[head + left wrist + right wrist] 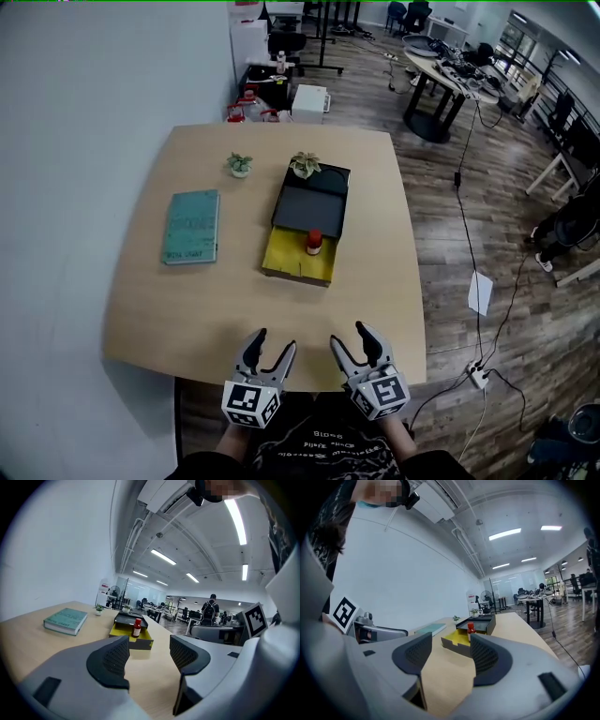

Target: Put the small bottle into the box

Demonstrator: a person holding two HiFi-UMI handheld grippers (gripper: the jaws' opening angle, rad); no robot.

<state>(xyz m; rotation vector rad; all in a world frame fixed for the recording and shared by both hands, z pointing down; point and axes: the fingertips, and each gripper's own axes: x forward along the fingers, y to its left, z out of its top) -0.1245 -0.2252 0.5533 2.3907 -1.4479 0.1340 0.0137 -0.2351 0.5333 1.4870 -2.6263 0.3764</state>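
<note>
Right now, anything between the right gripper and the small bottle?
In the head view, only bare table and the yellow box's near wall separate the right gripper from the small bottle.

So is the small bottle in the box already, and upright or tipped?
In and upright: the small bottle stands red cap up in the open yellow part of the box.
</note>
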